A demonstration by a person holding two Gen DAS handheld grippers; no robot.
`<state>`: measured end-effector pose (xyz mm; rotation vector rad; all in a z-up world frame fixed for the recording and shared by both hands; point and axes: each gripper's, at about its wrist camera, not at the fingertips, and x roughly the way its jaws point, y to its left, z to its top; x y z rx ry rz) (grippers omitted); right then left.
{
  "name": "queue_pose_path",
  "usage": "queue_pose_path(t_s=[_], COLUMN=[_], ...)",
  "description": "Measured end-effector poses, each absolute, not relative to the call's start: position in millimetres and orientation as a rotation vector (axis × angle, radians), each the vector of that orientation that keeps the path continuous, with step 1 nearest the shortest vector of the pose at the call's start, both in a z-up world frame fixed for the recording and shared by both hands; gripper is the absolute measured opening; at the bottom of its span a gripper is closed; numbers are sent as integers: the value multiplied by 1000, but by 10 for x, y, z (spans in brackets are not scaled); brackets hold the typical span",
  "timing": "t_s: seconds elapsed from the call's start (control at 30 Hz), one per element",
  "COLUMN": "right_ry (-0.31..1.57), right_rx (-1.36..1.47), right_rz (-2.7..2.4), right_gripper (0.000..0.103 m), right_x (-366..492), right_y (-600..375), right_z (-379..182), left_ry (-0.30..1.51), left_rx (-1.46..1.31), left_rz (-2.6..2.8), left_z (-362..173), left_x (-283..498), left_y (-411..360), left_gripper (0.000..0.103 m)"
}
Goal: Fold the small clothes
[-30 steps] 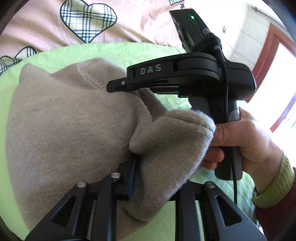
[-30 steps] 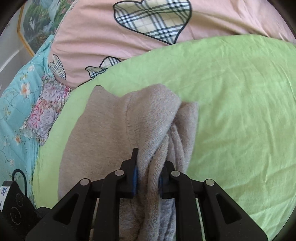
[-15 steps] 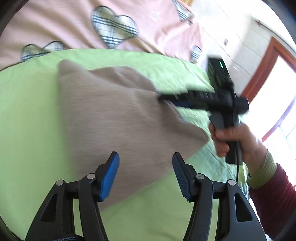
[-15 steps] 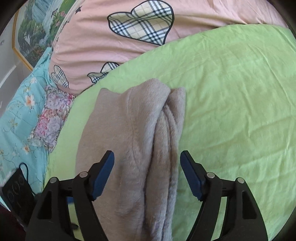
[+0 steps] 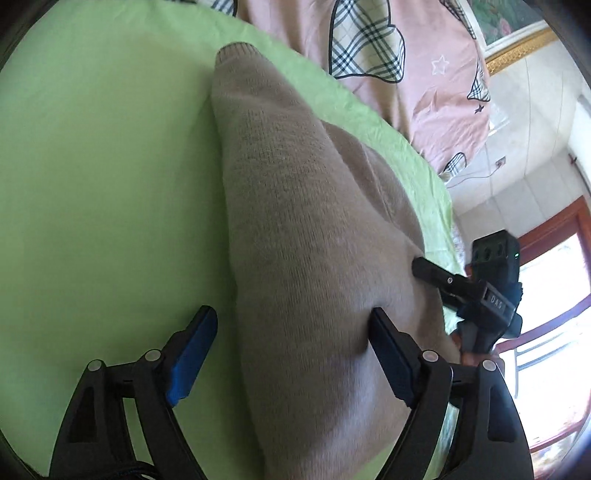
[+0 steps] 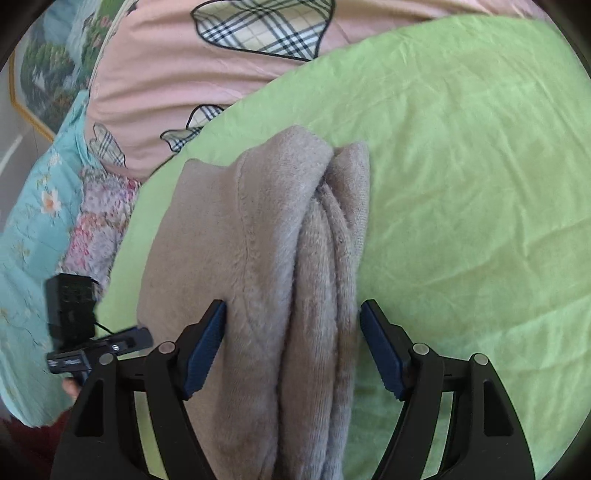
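A small beige knit garment (image 5: pixel 295 229) lies folded on a light green sheet (image 5: pixel 92 166). My left gripper (image 5: pixel 291 354) is open, its blue-padded jaws straddling the near end of the garment. My right gripper (image 6: pixel 291 347) is open too, its jaws either side of the garment's bunched folds (image 6: pixel 288 258). In the left wrist view the right gripper (image 5: pixel 421 266) shows at the garment's right edge. In the right wrist view the left gripper (image 6: pixel 144 338) shows at the lower left, beside the garment.
A pink quilt with plaid hearts (image 6: pixel 221 66) lies beyond the green sheet (image 6: pixel 461 166). A floral teal blanket (image 6: pixel 33 229) is at the left. A framed picture (image 5: pixel 517 33), a wall and a bright red-framed window (image 5: pixel 554 295) are at the right.
Both grippers let go of the garment one second ago and now stand open. The left gripper has swung round close over the garment's near end. The right gripper has moved in closer.
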<state>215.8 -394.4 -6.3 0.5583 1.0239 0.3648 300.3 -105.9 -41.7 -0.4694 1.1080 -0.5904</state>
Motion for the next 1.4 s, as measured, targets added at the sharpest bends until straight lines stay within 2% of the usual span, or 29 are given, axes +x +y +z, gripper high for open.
queue_pose_path(t_s=[0.03, 0.07, 0.1, 0.13, 0.2, 0.3, 0.6, 0.73, 0.83, 1.0, 1.07, 1.13, 1.2, 1.37, 1.4], right_ry=[1026, 1029, 1036, 1044, 1037, 995, 934, 939, 967, 1021, 1033, 1036, 997, 904, 914], right_rx=[582, 598, 604, 608, 596, 594, 573, 572, 573, 516, 497, 460, 433, 459, 469], right_rz=[377, 393, 414, 422, 413, 415, 600, 687, 721, 673, 643, 598, 539, 499, 504], right_gripper=[74, 73, 64, 56, 49, 44, 43, 43, 43, 48, 52, 62, 64, 63, 55], right_x=[2165, 2171, 2176, 2175, 2148, 2041, 1788, 1788, 1793, 1758, 1755, 1751, 1721, 1826, 1875], right_y=[-3940, -3924, -3885, -3854, -3809, -3719, -2657, -2086, -1811, -1632, -1669, -1697, -1751, -1857, -1824], right_z=[-93, -126, -151, -164, -122, 33, 258, 164, 15, -209, -167, -82, 71, 369, 366], left_ry=[1103, 1098, 1097, 1097, 1078, 1061, 964, 957, 990, 1002, 990, 979, 968, 959, 962], left_rx=[-467, -463, -459, -443, -421, -413, -311, -295, -327, -378, -396, -387, -395, -440, -440], left_rz=[-604, -622, -638, -630, -639, -641, -562, -507, -471, -444, -443, -421, -415, -372, -364], left_z=[-428, -434, -449, -463, -409, -257, 362, 434, 273, -20, 5, 47, 82, 99, 80], left_x=[3038, 3058, 3087, 3102, 3070, 2920, 2104, 1821, 1665, 1519, 1507, 1529, 1561, 1682, 1687], left_y=[-1084, -1111, -1144, -1177, -1180, -1075, 8, 509, 802, 971, 1011, 1045, 1107, 1215, 1219], left_gripper=[82, 72, 63, 60, 49, 44, 44, 44, 46, 57, 62, 65, 70, 72, 72])
